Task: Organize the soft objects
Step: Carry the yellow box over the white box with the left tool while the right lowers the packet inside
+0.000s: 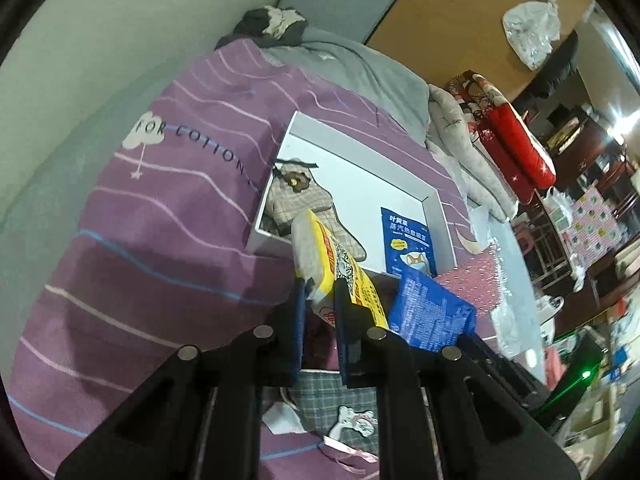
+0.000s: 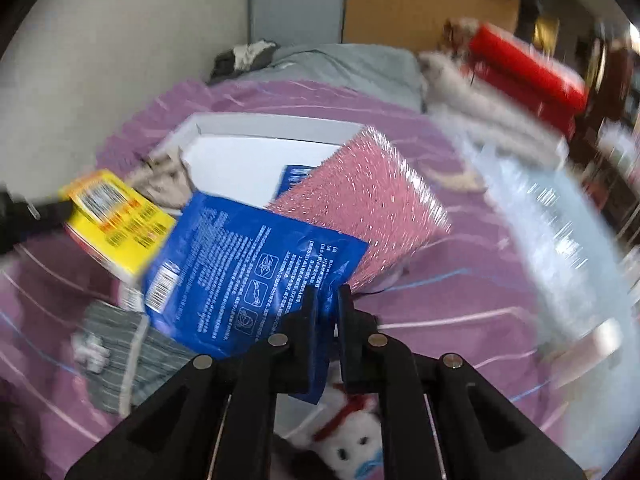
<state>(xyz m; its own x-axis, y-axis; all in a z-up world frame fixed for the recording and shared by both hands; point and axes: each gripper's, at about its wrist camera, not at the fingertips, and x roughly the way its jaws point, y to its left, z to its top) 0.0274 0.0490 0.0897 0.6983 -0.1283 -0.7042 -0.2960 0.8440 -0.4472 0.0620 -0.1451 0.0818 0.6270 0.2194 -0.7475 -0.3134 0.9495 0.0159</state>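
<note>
1. Looking along the left gripper (image 1: pixel 320 292), a yellow sponge pack (image 1: pixel 332 264) is seen clamped between its jaws and held above the purple striped bedspread (image 1: pixel 140 208), just in front of the white box (image 1: pixel 434 208).
2. Inside the box, a plaid soft toy (image 1: pixel 296 200) is seen at the left and a blue sachet (image 1: pixel 408 240) at the right; a second blue packet (image 1: pixel 432 312) and a pink bubble mailer (image 1: pixel 476 284) are seen to the right of the pack.
3. Seen from the right wrist, though blurred, the right gripper (image 2: pixel 328 300) is closed on the blue packet (image 2: pixel 248 264), which is held above the bedspread (image 2: pixel 460 320).
4. The pink bubble mailer (image 2: pixel 368 200) overlaps the white box (image 2: pixel 240 128), and the sponge pack (image 2: pixel 116 216) is held at the left by the other gripper.
</note>
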